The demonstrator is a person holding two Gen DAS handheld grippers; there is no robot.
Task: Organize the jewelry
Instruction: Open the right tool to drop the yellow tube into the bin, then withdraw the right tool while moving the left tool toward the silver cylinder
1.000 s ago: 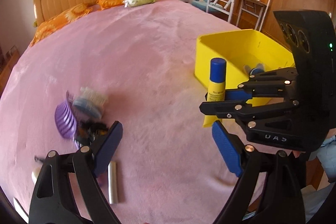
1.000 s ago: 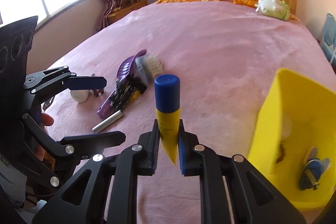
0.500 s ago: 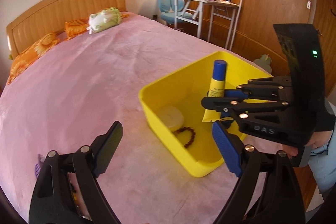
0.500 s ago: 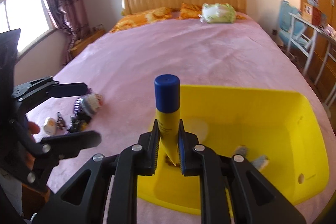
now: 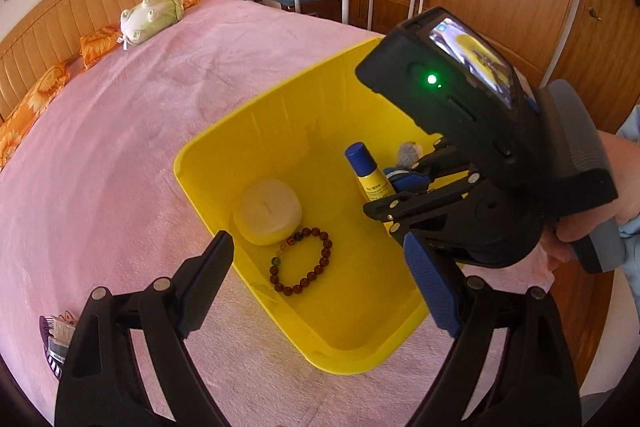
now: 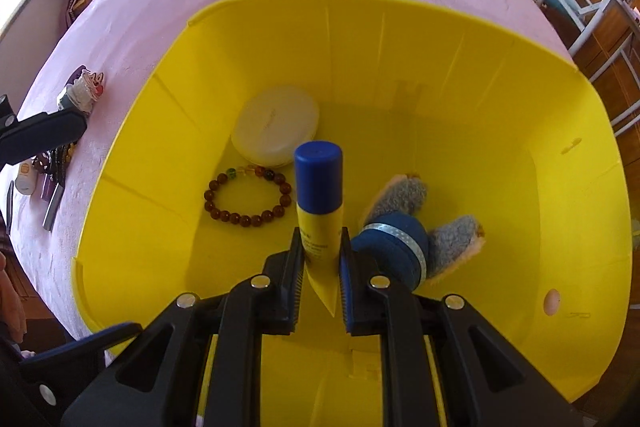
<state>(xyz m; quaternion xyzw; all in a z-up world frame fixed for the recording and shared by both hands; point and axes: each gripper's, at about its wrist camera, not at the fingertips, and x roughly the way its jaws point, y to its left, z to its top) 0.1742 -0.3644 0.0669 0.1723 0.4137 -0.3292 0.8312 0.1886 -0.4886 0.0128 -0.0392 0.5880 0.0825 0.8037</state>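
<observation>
- My right claw (image 6: 320,263) is clamped on a yellow tube with a blue cap (image 6: 319,203), cap pointing away, held inside the yellow bin (image 6: 120,155) that sits on the pink bed (image 5: 120,131).
- My left claw (image 5: 320,283) is spread wide and empty, hovering over the bin's near rim.
- In the bin lie a brown bead bracelet (image 6: 246,197) left of the tube, a cream round case (image 6: 276,131) beyond it, and a blue and grey plush hair tie (image 6: 404,239) just right of the tube.
- To release well, I judge I should lower the tube over the bare yellow floor ahead, then open gently so it neither rolls onto the bracelet nor catches the hair tie.
- The walls rise steeply all round; open room lies straight ahead and overhead.
- More small items (image 6: 60,147) wait on the bed, left of the bin.
</observation>
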